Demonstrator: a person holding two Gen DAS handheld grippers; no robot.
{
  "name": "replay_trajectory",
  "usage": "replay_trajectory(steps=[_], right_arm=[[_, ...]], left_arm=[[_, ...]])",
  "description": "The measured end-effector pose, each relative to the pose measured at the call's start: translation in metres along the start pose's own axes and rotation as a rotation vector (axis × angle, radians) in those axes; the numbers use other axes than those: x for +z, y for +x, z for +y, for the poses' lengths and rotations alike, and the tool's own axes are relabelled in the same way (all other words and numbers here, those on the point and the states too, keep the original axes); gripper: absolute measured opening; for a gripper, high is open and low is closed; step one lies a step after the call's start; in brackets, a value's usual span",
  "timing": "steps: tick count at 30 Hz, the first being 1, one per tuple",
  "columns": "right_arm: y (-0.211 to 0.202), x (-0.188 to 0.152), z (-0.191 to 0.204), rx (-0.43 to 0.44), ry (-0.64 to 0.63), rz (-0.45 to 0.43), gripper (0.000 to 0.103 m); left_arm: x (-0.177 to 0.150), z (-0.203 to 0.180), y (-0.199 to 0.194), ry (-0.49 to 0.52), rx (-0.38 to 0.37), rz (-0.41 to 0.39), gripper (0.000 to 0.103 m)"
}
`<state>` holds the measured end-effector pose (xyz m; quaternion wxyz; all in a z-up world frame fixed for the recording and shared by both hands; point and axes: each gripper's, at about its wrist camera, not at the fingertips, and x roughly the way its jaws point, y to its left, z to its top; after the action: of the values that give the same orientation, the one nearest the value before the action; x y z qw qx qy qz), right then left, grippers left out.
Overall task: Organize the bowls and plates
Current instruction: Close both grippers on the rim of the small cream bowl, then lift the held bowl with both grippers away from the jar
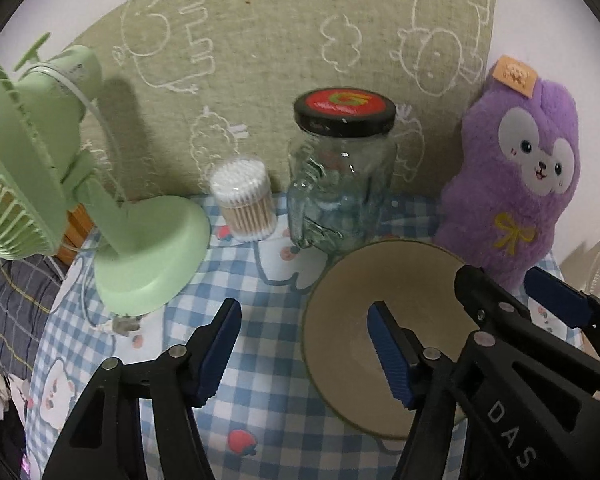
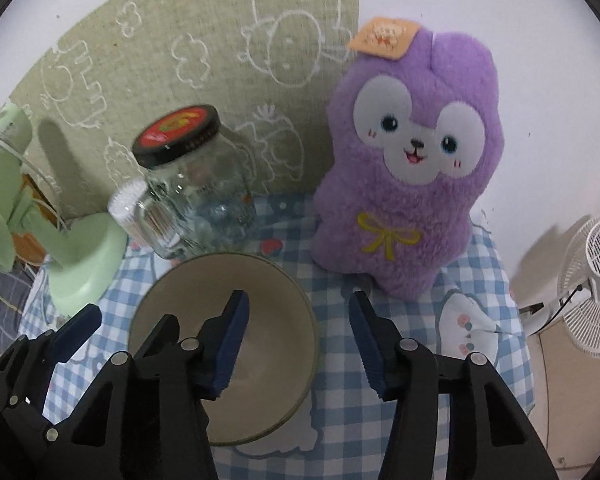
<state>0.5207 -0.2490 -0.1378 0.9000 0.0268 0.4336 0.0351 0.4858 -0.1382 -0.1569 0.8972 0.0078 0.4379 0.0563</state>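
Observation:
A beige bowl (image 1: 352, 304) with a dark green rim sits upright on the blue checked tablecloth (image 1: 260, 392); it also shows in the right wrist view (image 2: 268, 300). My left gripper (image 1: 304, 344) is open, its right finger inside the bowl and its left finger outside over the cloth, straddling the bowl's left rim. My right gripper (image 2: 298, 340) is open too, its left finger over the bowl's inside and its right finger outside, straddling the right rim. The right gripper also shows in the left wrist view (image 1: 512, 296). No plates are in view.
Behind the bowl stand a glass jar (image 1: 340, 184) with a black lid, a tub of cotton swabs (image 1: 246, 200), a green desk fan (image 1: 60, 200) at left and a purple plush toy (image 2: 408, 168) at right. A white floor fan (image 2: 596, 280) stands beyond the table's right edge.

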Motion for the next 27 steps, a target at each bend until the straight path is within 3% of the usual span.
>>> replay_trajectory(steps=[8,15,21,27], right_arm=[[0.018,-0.008,-0.005,-0.004,0.015,0.038,0.048],[0.028,-0.009,-0.007,-0.009,0.017,0.059,0.029],[0.032,-0.006,-0.002,0.014,0.01,0.057,0.018],[0.036,-0.005,-0.002,0.021,0.016,0.053,0.018]], left_arm=[[-0.008,-0.009,0.021,0.019,-0.022,0.048,0.046],[-0.011,-0.012,0.029,0.026,-0.021,0.06,0.034],[-0.011,-0.009,0.033,0.018,0.01,0.059,0.019],[-0.012,-0.006,0.033,0.013,0.006,0.063,0.019]])
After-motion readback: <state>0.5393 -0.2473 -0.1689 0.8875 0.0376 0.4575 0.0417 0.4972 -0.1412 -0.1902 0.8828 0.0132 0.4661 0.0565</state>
